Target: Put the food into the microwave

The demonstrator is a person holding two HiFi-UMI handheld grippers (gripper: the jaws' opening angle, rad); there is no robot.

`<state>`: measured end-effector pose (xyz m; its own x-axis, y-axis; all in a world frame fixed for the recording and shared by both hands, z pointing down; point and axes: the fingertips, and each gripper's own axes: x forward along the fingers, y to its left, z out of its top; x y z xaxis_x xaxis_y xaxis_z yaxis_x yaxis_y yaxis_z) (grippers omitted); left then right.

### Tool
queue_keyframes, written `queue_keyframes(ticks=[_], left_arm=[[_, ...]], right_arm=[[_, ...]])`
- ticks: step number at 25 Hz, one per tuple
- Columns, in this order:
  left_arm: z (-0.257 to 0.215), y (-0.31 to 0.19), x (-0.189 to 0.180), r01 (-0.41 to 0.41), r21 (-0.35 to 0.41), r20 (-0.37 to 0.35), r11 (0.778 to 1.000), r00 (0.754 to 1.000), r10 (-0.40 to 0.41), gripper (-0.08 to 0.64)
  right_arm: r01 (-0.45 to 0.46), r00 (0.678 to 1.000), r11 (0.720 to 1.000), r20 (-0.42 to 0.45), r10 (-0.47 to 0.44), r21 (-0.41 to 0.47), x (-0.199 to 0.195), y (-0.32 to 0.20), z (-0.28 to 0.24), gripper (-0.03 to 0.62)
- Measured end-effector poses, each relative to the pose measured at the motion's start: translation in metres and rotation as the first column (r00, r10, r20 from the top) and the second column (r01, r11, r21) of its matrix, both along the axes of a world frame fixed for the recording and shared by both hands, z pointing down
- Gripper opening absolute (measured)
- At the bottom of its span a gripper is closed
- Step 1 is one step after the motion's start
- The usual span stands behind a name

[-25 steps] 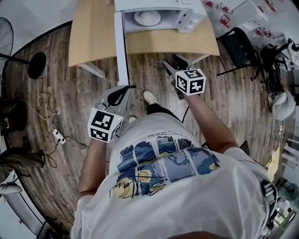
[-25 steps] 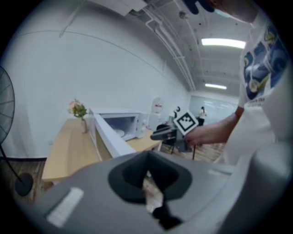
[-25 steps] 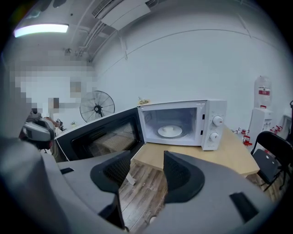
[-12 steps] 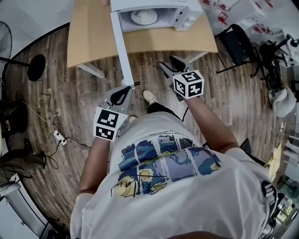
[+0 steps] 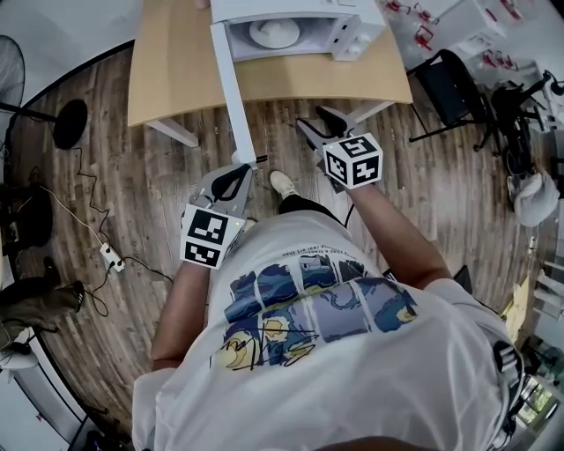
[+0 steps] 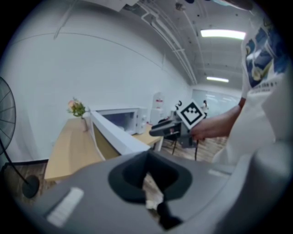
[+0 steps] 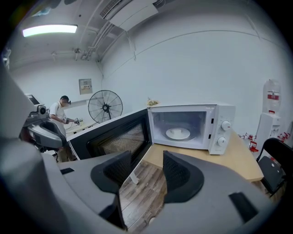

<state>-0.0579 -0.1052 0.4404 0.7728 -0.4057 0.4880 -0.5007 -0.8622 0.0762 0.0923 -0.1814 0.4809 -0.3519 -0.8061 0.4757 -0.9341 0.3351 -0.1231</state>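
Note:
A white microwave point(image 5: 291, 26) stands on the wooden table point(image 5: 176, 70) with its door point(image 5: 231, 88) swung wide toward me. A white plate point(image 5: 275, 33) lies inside on the turntable, and I cannot tell what is on it. My left gripper point(image 5: 245, 166) hovers over the floor by the door's free edge; its jaws point(image 6: 147, 180) look shut with nothing held. My right gripper point(image 5: 315, 121) is open and empty just short of the table edge. From it I see the microwave point(image 7: 192, 125), the plate point(image 7: 177, 133) and the door point(image 7: 114, 137).
A black chair point(image 5: 449, 88) stands to the right of the table. A floor fan point(image 5: 62, 123) and a power strip point(image 5: 112, 257) with cables are at the left. A small flower vase point(image 6: 77, 109) sits on the table's far corner. A person point(image 7: 59, 109) works in the background.
Both grippers have drifted slightly up toward the table, the left one closer to the door's edge. The microwave door stays open.

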Motion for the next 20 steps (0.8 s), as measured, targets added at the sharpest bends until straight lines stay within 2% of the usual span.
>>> queue_keyframes(ticks=[20], left_arm=[[-0.0019, 0.0012, 0.0055, -0.019, -0.013, -0.006, 1.000, 1.000, 0.019, 0.006]], right_arm=[[0.030, 0.999, 0.999, -0.027, -0.031, -0.011, -0.0036, -0.0039, 0.0056, 0.213]])
